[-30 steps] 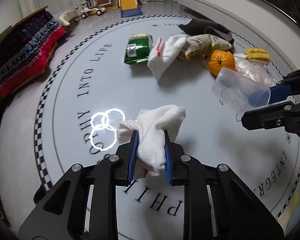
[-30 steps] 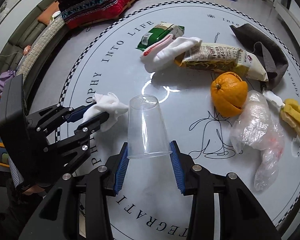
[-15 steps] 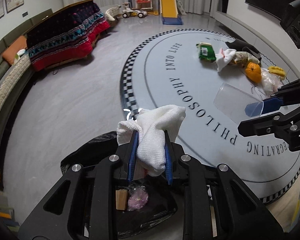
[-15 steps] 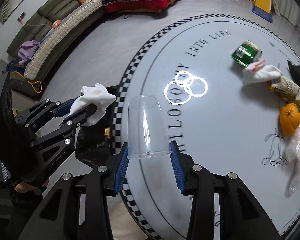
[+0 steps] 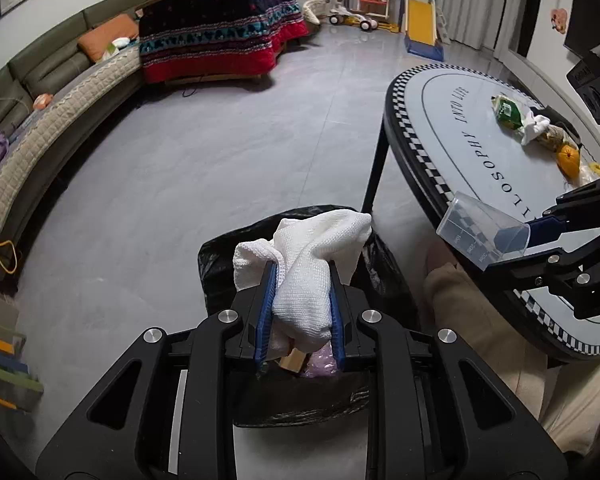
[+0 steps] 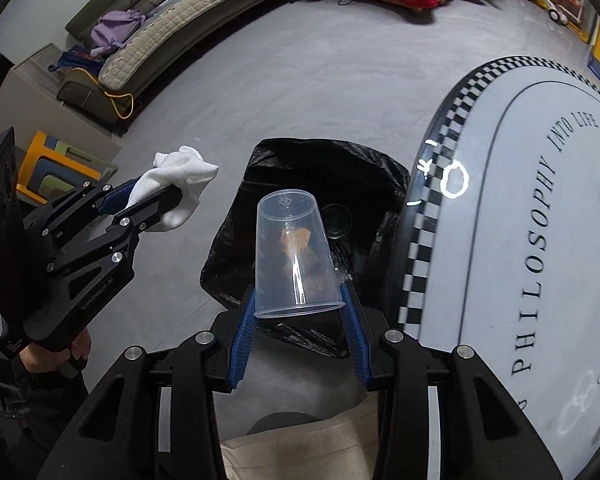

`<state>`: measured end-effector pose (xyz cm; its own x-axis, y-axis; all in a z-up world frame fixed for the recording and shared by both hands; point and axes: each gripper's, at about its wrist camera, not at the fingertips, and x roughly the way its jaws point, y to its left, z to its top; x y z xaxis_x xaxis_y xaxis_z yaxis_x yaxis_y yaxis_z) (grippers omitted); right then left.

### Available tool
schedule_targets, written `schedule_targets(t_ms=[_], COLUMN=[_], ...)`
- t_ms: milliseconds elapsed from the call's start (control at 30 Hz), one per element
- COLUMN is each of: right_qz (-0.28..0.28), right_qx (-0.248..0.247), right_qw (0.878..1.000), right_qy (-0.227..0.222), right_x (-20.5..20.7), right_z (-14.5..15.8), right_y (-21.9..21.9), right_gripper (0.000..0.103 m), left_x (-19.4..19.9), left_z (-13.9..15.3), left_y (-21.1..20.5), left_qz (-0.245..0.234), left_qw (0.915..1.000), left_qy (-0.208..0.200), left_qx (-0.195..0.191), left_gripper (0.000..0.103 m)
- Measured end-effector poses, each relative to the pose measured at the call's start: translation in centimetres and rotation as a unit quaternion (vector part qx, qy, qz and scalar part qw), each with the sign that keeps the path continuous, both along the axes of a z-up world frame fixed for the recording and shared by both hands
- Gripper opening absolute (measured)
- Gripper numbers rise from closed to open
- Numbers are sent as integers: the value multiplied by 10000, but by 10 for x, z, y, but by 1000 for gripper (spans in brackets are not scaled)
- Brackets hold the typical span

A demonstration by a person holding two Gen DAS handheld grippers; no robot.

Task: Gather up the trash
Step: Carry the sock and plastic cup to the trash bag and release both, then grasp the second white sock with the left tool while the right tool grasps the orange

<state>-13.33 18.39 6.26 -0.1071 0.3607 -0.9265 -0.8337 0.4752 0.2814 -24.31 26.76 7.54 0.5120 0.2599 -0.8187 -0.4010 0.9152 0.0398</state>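
While a black trash bag (image 6: 320, 184) gapes open on the grey floor beside the round worktop (image 5: 500, 160), both grippers hang above it with their loads. The left gripper (image 5: 300, 304) has its blue-padded fingers (image 5: 265, 312) pinching a crumpled white cloth (image 5: 304, 264), which bulges out past the tips and sits directly over the bag's mouth in the left wrist view. The right gripper (image 6: 298, 312) has its fingers (image 6: 244, 332) spread around the rim of a clear plastic cup (image 6: 294, 256), pressing it from both sides; the cup is held upside down, its base pointing away from the camera and toward the bag. Through the cup's wall, scraps already lying in the bag show as an orange-brown blur. Seen from the right wrist, the left gripper with its cloth hangs to the left of the bag, a hand (image 6: 60, 356) wrapped around its grip. On the worktop, well apart from the bag, lie a green packet (image 5: 506, 110), a white rag (image 5: 536, 128) and an orange (image 5: 568, 158). Beige trousers (image 5: 500, 360) of the person holding the tools fill the lower right of the left wrist view.
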Motion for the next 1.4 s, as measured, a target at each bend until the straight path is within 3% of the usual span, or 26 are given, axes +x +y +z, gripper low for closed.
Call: schedule_targets(t_ms=[67,100,133,467,800,1067,1400], right_qz=[121,154,134,-16,-538,-1192,-2092], right_qx=[-109,-163,-146,-110,38,82,-11], right_qw=[9999,9997,9998,9999,9985,9925,9775], right_qy=[43,28,-37,-83,-120,-243,-271], right_x=[-6,-8,-11,-4,36,83,153], right_z=[-5,-6,-5,0,15,27,26], right_y=[12,17,18,5,-53,-121,-213], right_gripper=[46,60,66,67,67,67,67], left_x=[-5,-7,-9,4,37,96,184], left_z=[-6,-8,-9,-14,-3,4,2], left_y=[8,12,14,12,-34,-91,-161], left_qz=[33,145,291,266,-354,-1101,-1957], left_qw=[9999,9997,9993,9995,9991,9936,9806], left_qy=[129,205,203,87,126,153,118], left_qx=[-107,-46,144,149,184,179,27], left_gripper=[36,83,96,97,97,97,97])
